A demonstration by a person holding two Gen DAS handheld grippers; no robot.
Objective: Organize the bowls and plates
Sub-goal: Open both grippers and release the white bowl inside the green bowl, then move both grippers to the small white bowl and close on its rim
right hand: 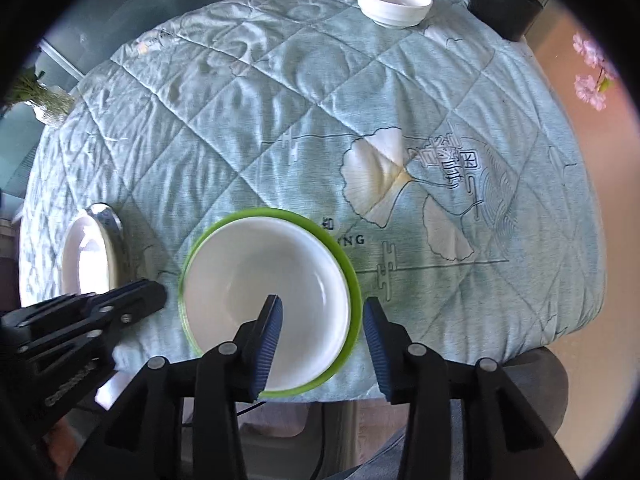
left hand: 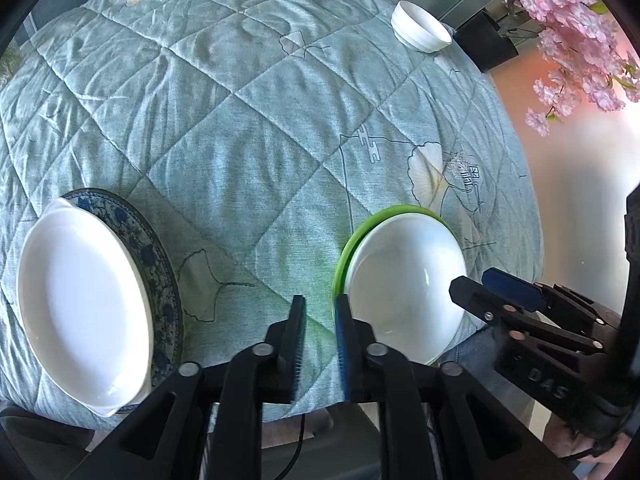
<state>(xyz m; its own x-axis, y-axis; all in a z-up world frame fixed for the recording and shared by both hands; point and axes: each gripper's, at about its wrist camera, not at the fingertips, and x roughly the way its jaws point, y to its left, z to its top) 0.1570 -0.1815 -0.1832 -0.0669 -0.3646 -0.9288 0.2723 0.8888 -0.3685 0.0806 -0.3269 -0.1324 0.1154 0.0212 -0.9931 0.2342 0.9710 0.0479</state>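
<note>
A white bowl (right hand: 264, 300) sits inside a green bowl (right hand: 354, 280) near the table's front edge; both show in the left wrist view, white bowl (left hand: 404, 280) and green rim (left hand: 344, 256). My right gripper (right hand: 322, 332) is open, its jaws either side of the bowls' near right rim, gripping nothing. My left gripper (left hand: 318, 340) is open and empty, just left of the stacked bowls. A white oval dish (left hand: 80, 304) lies on a blue-patterned plate (left hand: 156, 256) at the left. A small white bowl (left hand: 420, 28) stands at the far right edge.
A quilted teal cloth (left hand: 240, 120) covers the round table. A black pot (left hand: 488, 40) with pink blossoms (left hand: 572, 32) stands beyond the far right edge. A plant (right hand: 44, 96) is at the far left.
</note>
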